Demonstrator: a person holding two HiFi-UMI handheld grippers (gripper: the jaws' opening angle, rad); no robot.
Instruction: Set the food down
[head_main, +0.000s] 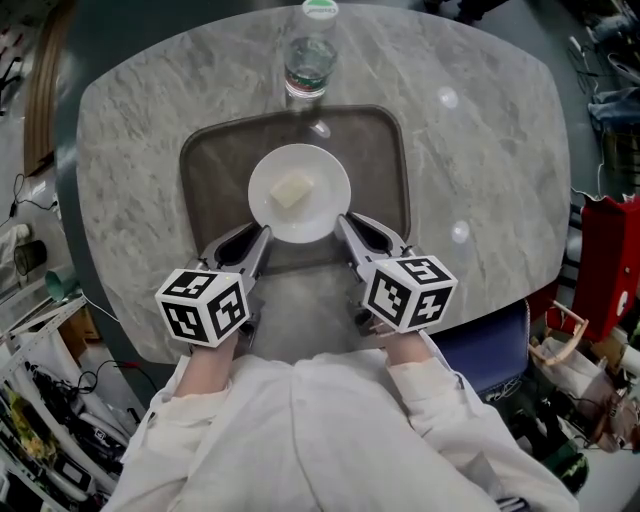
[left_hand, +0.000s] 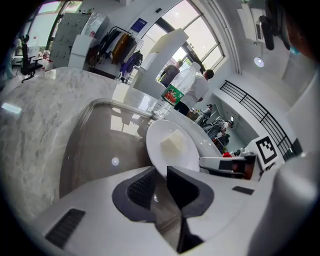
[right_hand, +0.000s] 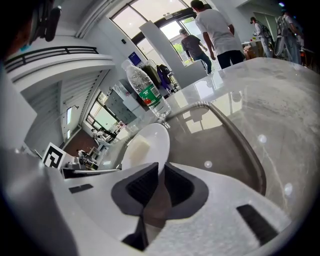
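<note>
Plate (head_main: 325, 212) clamped from both sides

Left gripper (head_main: 263, 235) is pinched on the plate's near-left rim, right gripper (head_main: 346, 224) on its near-right rim. Pale cube of food (head_main: 292, 189) sits mid-plate, just ahead of both jaw pairs and between them. Brown tray (head_main: 215, 160) lies under plate and jaw tips; contact unclear. Bottle (head_main: 309, 62) stands upright straight ahead, past the tray. Marble table (head_main: 130, 130) is beneath both grippers.
</note>
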